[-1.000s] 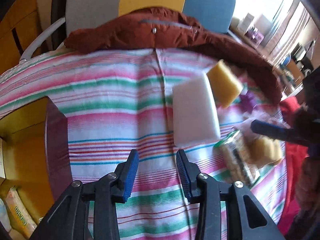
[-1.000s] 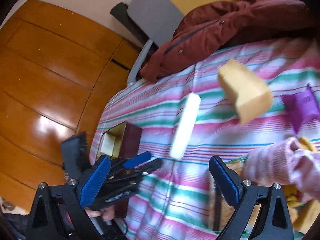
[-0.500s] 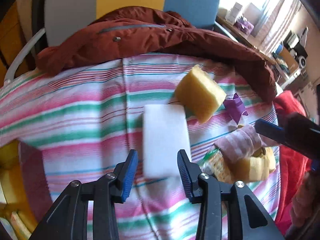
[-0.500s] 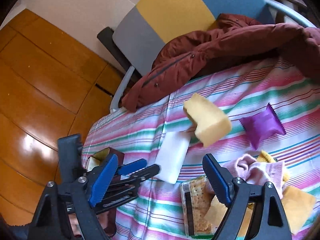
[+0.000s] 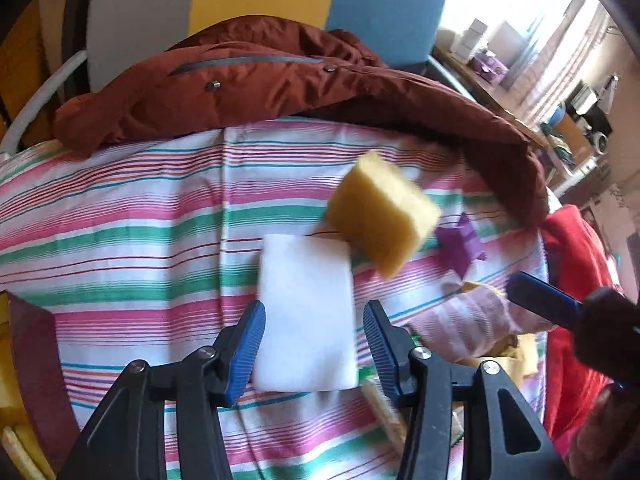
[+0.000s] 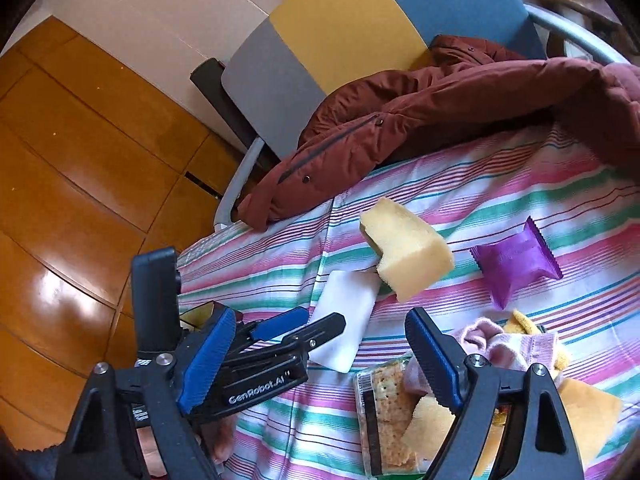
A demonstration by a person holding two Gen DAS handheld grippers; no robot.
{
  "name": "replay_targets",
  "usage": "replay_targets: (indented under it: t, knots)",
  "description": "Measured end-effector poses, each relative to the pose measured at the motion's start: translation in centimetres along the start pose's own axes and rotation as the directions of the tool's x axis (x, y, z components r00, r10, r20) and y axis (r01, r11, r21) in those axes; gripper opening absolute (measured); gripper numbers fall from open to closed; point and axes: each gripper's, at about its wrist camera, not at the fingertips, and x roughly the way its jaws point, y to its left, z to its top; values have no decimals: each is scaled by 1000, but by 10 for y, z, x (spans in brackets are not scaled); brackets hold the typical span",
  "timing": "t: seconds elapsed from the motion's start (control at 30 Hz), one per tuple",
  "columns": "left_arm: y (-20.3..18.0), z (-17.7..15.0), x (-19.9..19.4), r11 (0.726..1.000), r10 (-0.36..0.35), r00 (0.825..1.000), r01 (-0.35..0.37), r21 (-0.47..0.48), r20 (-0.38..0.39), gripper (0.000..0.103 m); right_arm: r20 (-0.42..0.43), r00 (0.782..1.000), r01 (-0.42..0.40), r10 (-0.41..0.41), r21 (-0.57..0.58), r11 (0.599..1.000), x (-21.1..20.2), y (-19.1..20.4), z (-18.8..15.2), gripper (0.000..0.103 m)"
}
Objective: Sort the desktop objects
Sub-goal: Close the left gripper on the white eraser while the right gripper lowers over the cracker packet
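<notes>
White sponge [image 5: 306,316], a flat, smooth foam slab with rounded corners, lies on the striped cloth [image 5: 132,240] between the blue ribbed pads of the left gripper [image 5: 312,344]. Its jaws are opening and stand either side of the slab; whether the pads touch it cannot be told. In the right wrist view the slab [image 6: 346,320] lies just beyond that gripper's fingertips.

A yellow sponge [image 5: 382,214], thick, blocky and porous, leans tilted at the slab's far right corner, one edge raised off the cloth. Near it lies a shiny purple packet [image 6: 516,262] with crimped, toothed ends. Nearer the right gripper [image 6: 316,360], whose jaws are apart and empty, sit a soft pink knitted cloth [image 6: 508,346], a clear packet of crackers [image 6: 384,408] and more yellow sponge pieces [image 6: 430,424] heaped together.

The cloth is thin cotton with pink, green, white and red stripes, a seam running across it. A rust-red padded jacket [image 5: 240,80] with a zip and snaps lies crumpled along its far edge. Behind stands a panel in grey, yellow and blue. Glossy wooden flooring [image 6: 80,160] shows at the left. A dark red box [image 5: 36,364] sits at the cloth's left edge.
</notes>
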Motion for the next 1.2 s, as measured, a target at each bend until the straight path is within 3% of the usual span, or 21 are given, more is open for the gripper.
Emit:
replay_targets:
  t: [0.2, 0.37, 0.43, 0.57, 0.63, 0.67, 0.7, 0.93, 1.0, 1.1, 1.2]
  knots:
    - [-22, 1, 16, 994, 60, 998, -57, 92, -25, 61, -1, 1000, 17, -17, -17, 1000, 0, 4, -1, 88]
    - [-23, 0, 14, 988, 93, 996, -92, 121, -3, 59, -2, 999, 32, -33, -15, 999, 1, 2, -1, 88]
    - [-18, 0, 5, 992, 82, 996, -85, 95, 32, 57, 6, 999, 34, -34, -22, 999, -1, 3, -1, 88]
    - [-15, -3, 9, 993, 41, 999, -41, 107, 2, 59, 15, 999, 44, -44, -24, 999, -3, 4, -1, 88]
    - [-19, -6, 10, 990, 29, 1000, -29, 135, 4, 70, 19, 999, 51, -51, -20, 998, -4, 4, -1, 89]
    - [-24, -8, 12, 986, 9, 1000, -9, 165, 0, 84, 21, 998, 54, -54, -16, 998, -5, 3, -1, 89]
    - [-27, -9, 13, 983, 6, 1000, -6, 185, -2, 86, 25, 998, 55, -55, -13, 998, -6, 3, 0, 89]
    - [-28, -9, 20, 969, 82, 995, -91, 231, 49, 70, 43, 995, 88, -87, -25, 996, -10, 4, 1, 89]
    - [-28, -10, 22, 961, 105, 993, -118, 249, 62, 58, 46, 994, 102, -100, -30, 994, -11, 4, 0, 89]
    - [-27, -14, 24, 946, 132, 988, -150, 287, 82, 56, 50, 993, 106, -105, -33, 994, -11, 4, 0, 89]
    - [-24, -15, 19, 954, 107, 991, -125, 273, 79, 56, 50, 993, 113, -111, -41, 993, -10, 6, -1, 89]
